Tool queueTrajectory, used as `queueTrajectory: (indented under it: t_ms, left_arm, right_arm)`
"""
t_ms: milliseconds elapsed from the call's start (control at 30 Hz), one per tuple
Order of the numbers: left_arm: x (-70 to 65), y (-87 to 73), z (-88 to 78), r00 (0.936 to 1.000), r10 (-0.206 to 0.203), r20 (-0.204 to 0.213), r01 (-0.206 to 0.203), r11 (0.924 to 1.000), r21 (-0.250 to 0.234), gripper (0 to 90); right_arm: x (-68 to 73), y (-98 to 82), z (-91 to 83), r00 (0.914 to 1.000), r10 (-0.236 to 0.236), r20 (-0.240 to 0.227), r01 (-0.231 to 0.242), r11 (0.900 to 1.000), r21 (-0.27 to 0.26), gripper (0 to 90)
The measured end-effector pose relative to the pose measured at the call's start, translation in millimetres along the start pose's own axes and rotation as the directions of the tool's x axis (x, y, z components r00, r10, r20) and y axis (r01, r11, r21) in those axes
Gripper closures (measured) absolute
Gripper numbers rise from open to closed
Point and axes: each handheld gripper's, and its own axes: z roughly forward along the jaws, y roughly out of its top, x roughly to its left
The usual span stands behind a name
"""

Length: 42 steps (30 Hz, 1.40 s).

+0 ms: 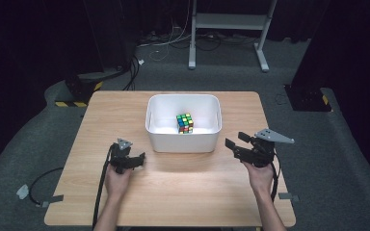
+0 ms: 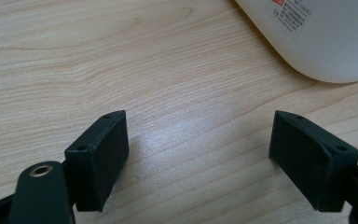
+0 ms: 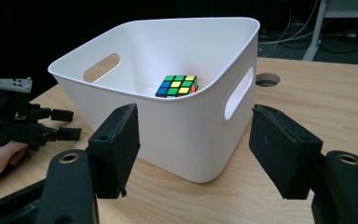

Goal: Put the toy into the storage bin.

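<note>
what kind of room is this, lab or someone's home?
Most likely a lab or recording studio, not a home. A lone wooden table sits on grey carpet between black curtains, with loose cables and a white equipment stand behind it. Yellow-black hazard tape marks a base on the floor at the left.

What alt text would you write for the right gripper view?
A white plastic bin stands on a wooden table with a colourful puzzle cube inside. The right gripper points at it, black fingers apart and empty; the left gripper is beyond, at left.
</note>
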Motion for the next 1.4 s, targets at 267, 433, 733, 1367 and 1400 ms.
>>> queueTrajectory:
  t_ms: [267,433,733,1367,1400]
  left_arm:
    - [0.0,0.0,0.0,1.0,0.001,0.0,-0.001,1.0,0.001,19.8]
    - [0.1,0.0,0.0,1.0,0.001,0.0,-0.001,1.0,0.001,19.8]
    - [0.0,0.0,0.0,1.0,0.0,0.0,0.0,1.0,0.001,19.8]
    - [-0.1,0.0,-0.1,1.0,0.001,-0.001,-0.001,1.0,0.001,19.8]
    - [0.0,0.0,-0.1,1.0,0.002,-0.001,-0.002,1.0,0.001,19.8]
  right_arm:
    - [1.0,-5.3,-0.9,1.0,0.001,0.001,-0.001,1.0,0.0,33.2]
    - [3.6,-9.1,-2.5,1.0,-0.002,-0.001,0.002,1.0,-0.001,33.1]
    - [3.6,-16.9,-2.8,0.9999,0.01,-0.001,-0.01,1.0,0.002,33.1]
    - [5.7,-33.7,6.3,0.9999,0.007,0.014,-0.007,0.999,0.035,33.5]
    - [6.0,-34.3,6.8,0.9999,0.006,0.015,-0.007,0.999,0.038,33.6]
